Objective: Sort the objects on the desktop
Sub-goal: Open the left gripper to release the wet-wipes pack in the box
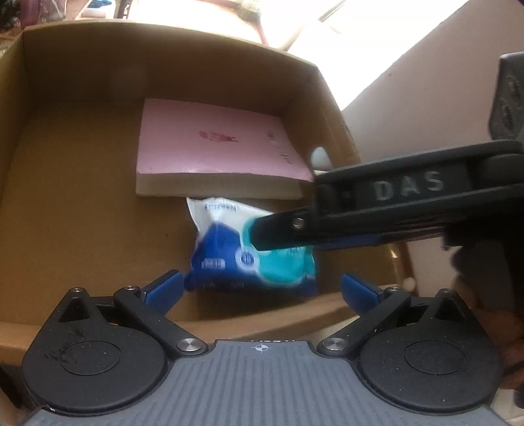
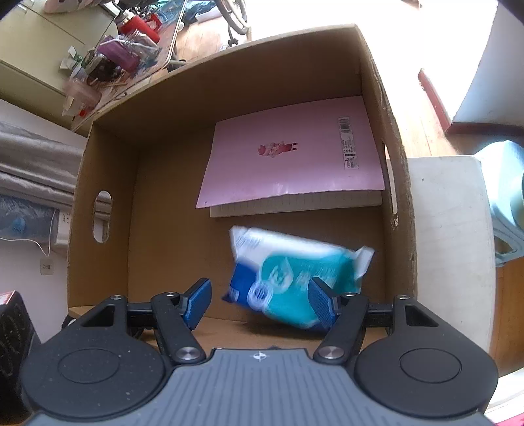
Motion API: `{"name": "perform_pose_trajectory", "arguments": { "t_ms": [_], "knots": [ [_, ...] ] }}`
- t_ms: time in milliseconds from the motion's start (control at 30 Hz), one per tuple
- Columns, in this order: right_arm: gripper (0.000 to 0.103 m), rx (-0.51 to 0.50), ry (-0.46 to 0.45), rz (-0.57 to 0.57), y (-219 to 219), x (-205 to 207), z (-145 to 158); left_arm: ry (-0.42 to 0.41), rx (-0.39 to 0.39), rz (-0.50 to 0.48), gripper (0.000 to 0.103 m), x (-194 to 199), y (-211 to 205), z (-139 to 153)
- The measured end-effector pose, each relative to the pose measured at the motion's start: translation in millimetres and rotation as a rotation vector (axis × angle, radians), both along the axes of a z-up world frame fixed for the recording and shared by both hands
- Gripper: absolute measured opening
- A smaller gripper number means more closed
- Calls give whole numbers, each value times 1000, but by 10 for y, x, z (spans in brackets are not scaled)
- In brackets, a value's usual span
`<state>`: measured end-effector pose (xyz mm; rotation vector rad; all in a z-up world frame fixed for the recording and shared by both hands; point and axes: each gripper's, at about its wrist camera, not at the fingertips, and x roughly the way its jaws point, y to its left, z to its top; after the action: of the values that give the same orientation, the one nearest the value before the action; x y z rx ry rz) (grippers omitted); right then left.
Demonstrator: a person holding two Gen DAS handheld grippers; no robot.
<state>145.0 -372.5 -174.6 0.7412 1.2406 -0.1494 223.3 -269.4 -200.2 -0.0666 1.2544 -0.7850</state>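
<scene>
Where the box (image 2: 108,137) bottoms out, the wipes pack (image 2: 294,278) lies crosswise — blurred.

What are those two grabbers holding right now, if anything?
Nothing: both hand-held grippers, left and right, stand open above the blurred blue-and-teal plastic tissue pack.

A red bottle (image 2: 139,24) is standing at ten o'clock amid clutter; a white power strip (image 2: 64,229) is hanging at nine.
</scene>
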Motion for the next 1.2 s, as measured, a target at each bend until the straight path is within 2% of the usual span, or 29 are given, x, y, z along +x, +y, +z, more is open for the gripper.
{"name": "perform_pose_trajectory", "arguments": {
  "t_ms": [267,400,500,633,767,967,1100,1200],
  "knots": [
    [69,7,6,-33,-59,37,-17,-5,-33,13,103,80,-22,-7],
    [69,11,-17,-59,-169,26,39,-6,-24,2,103,183,-98,-77],
    [69,2,-41,-70,-241,29,84,26,-11,-11,103,244,-173,-168],
    [69,8,-47,-92,-352,11,84,120,6,-14,103,272,-258,-326],
    [69,12,-65,-111,-426,-40,91,110,26,-17,103,214,-296,-339],
    [69,25,-83,-127,-504,-98,100,180,-9,-13,103,172,-327,-362],
    [69,25,-88,-133,-540,-162,111,157,2,-1,103,158,-361,-355],
    [69,26,-90,-138,-572,-207,117,152,-21,31,103,209,-357,-348]
  ]
}}
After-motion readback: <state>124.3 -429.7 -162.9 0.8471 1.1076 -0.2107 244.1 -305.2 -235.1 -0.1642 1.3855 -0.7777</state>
